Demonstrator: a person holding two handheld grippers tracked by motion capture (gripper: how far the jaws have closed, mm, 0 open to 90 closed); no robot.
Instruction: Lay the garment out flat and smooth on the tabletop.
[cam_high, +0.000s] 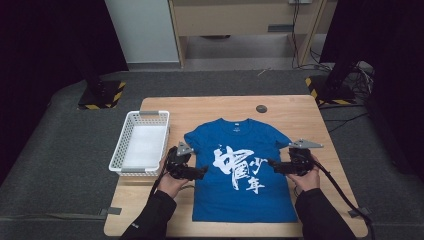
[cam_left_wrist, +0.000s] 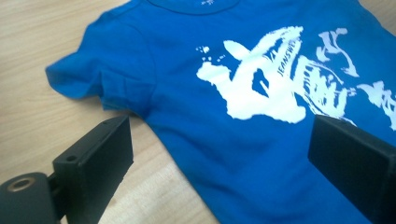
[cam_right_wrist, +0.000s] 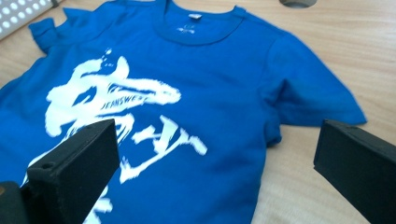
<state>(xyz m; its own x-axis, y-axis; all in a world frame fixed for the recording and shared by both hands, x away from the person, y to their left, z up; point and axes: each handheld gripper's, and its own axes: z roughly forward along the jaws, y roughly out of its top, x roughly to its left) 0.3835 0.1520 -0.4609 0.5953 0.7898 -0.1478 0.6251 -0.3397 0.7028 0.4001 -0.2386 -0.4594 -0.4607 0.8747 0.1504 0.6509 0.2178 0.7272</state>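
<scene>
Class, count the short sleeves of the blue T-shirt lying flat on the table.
2. One sleeve lies at the shirt's left, toward the white basket; the other sleeve lies at its right. Neither is hidden.

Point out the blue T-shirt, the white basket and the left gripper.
blue T-shirt (cam_high: 240, 197): high view, plain lower front below the print.
white basket (cam_high: 116, 156): high view, left wall of the mesh.
left gripper (cam_high: 204, 171): high view, jaw tips at the shirt's edge.

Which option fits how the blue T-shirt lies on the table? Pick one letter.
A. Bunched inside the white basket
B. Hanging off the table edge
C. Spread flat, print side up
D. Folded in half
C: the blue T-shirt lies spread flat on the table, white print up, beside the white basket.
</scene>
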